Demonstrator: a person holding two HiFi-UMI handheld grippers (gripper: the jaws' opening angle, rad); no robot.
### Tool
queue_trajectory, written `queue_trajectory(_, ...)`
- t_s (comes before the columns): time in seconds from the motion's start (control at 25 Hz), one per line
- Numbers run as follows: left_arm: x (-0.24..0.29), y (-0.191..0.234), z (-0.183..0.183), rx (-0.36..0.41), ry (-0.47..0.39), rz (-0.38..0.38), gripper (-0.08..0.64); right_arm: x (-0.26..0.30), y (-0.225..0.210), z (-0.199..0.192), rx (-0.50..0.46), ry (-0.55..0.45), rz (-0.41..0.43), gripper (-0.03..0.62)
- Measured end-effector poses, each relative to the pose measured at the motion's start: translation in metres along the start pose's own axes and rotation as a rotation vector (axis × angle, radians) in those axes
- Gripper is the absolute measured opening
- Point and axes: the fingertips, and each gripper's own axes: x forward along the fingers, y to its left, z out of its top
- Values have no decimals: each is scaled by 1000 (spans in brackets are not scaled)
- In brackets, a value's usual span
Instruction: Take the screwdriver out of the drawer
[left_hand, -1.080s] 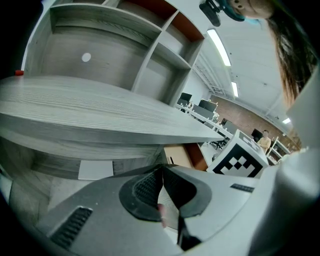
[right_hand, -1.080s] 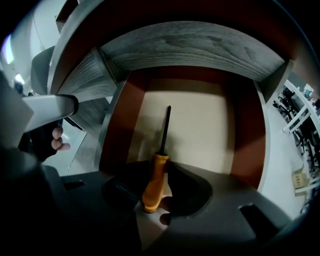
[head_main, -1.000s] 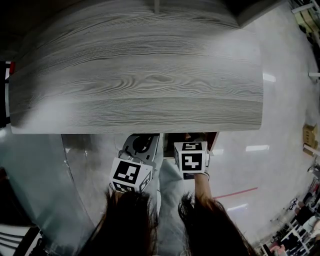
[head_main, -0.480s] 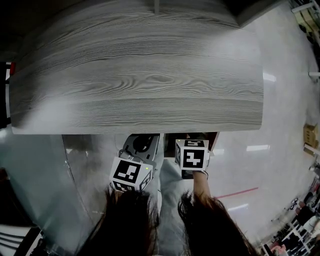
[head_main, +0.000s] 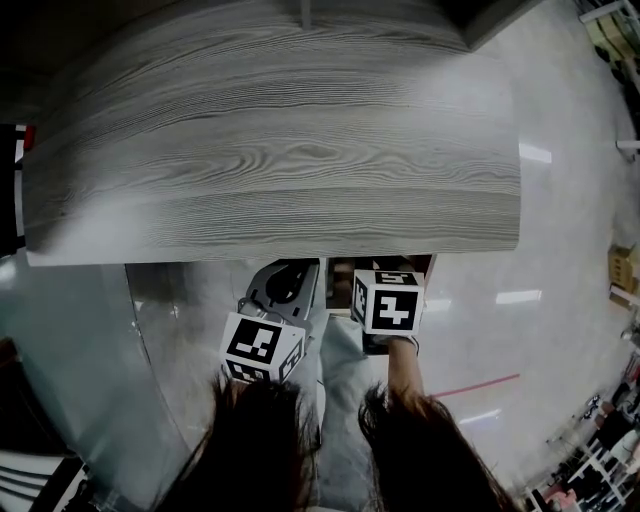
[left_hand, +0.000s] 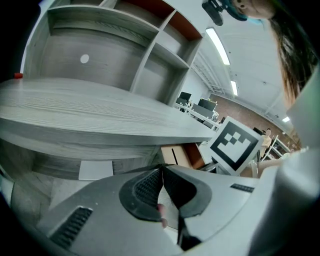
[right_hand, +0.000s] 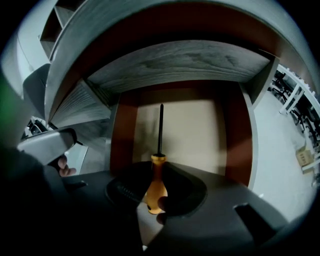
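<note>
Right gripper (right_hand: 159, 174): jaws clamped on the orange handle of the screwdriver (right_hand: 155, 189), gripped low, towards the butt. The black shaft points at the back wall of the open drawer (right_hand: 236, 142), about midway between its side walls, under the desk (head_main: 300, 150).

Left gripper (left_hand: 161, 172): jaws together, nothing between them, held beside the drawer's left edge.

Risks, as judged:
- The handle is tapered and smooth, so it could pivot or slip in the pads.
- If raised too early, the long shaft could knock the desk's underside.
- If it sags, the tip could drag on the drawer's front edge.

Orange-handled screwdriver (right_hand: 155, 192) clamped in right gripper (right_hand: 157, 174); black shaft points into open drawer (right_hand: 195, 135), beige floor.
</note>
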Motion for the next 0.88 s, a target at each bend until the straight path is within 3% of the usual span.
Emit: queue_trajectory(0.88,-14,-37,2,7,-16,1,18,-45,-4,-12,77,70,92,91)
